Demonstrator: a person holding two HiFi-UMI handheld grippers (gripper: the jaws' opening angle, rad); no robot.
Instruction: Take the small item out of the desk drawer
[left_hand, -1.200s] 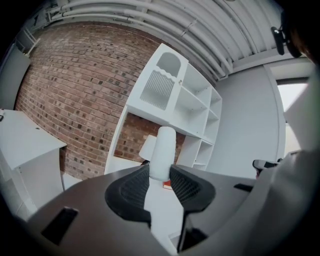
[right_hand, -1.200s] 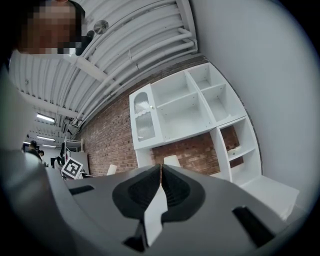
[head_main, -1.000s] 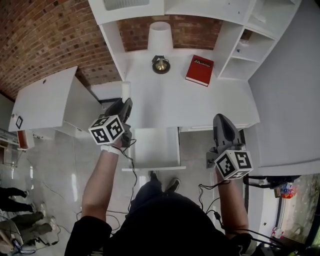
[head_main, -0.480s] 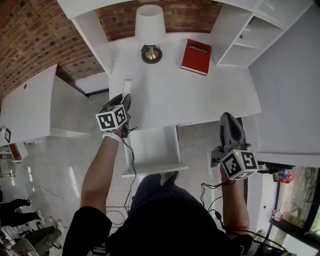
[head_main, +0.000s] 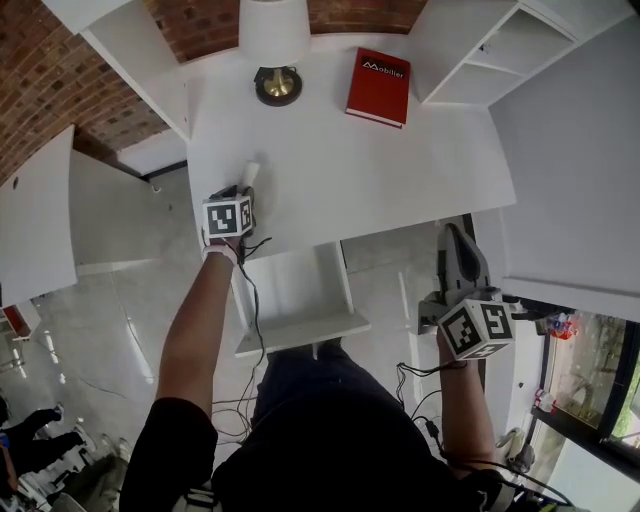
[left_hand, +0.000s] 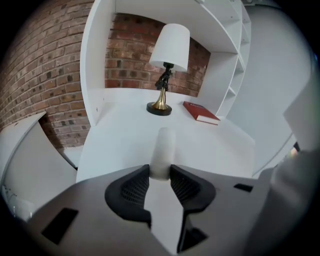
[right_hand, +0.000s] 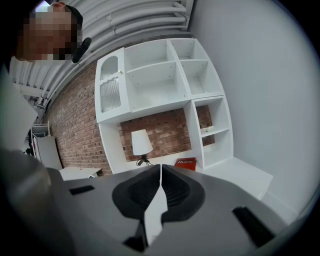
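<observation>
My left gripper (head_main: 243, 192) is shut on a small white cylinder (head_main: 251, 171) and holds it just over the left part of the white desk top (head_main: 400, 170). In the left gripper view the white cylinder (left_hand: 161, 150) sticks out forward from between the jaws of my left gripper (left_hand: 160, 176), over the desk top (left_hand: 120, 145). The open drawer (head_main: 298, 300) juts out below the desk edge, and its inside looks bare. My right gripper (head_main: 455, 240) hangs off the desk's right front, shut and holding nothing; its jaws (right_hand: 160, 172) touch.
A lamp with a brass base (head_main: 278, 85) and a red book (head_main: 378, 86) sit at the back of the desk. White shelves (head_main: 500, 45) rise at the right. A white side unit (head_main: 40, 215) stands at the left. Cables hang by the drawer.
My left gripper has moved forward from beside the drawer to over the desk top, carrying the white cylinder. The right gripper has barely moved.
</observation>
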